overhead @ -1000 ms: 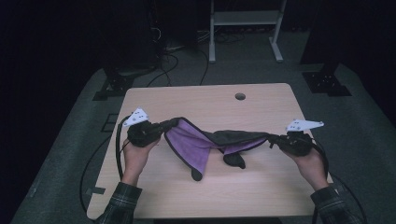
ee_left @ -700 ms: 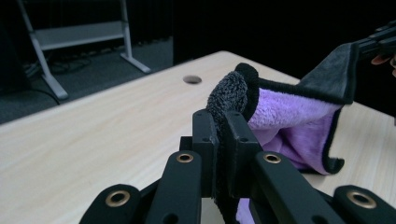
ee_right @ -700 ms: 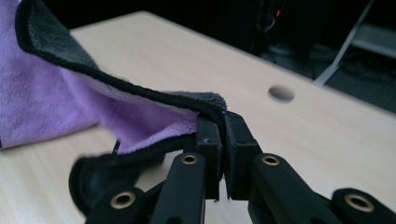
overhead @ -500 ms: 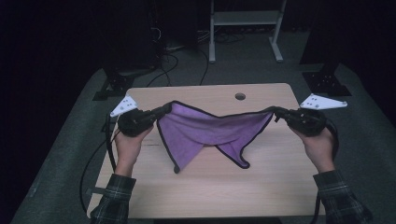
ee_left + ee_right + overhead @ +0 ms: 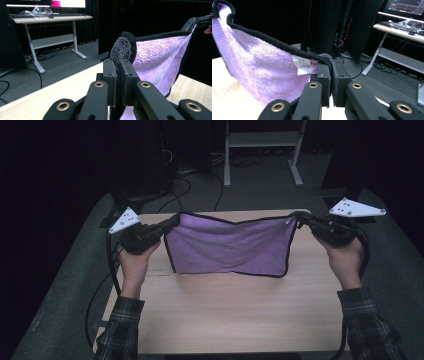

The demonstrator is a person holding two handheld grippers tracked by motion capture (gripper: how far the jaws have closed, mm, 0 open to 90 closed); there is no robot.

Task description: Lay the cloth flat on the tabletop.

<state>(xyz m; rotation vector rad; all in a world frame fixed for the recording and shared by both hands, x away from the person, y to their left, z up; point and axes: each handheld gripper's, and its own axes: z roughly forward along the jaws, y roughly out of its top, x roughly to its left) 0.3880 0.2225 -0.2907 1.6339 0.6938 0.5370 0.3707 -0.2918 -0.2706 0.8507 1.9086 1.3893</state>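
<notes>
grippers, our left (image 5: 170, 224) and right (image 5: 299, 218), clamp top corners of a fluffy purple black-edged microfiber towel (image 5: 230, 247), stretched flat above the wooden table (image 5: 225, 315)

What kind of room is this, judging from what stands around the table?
Probably a lab or office workroom: a desk with a keyboard and monitor, cables on the floor, and dark curtains behind.

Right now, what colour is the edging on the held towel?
Black piping around the purple terry towel; clearest in the right gripper view.
</notes>
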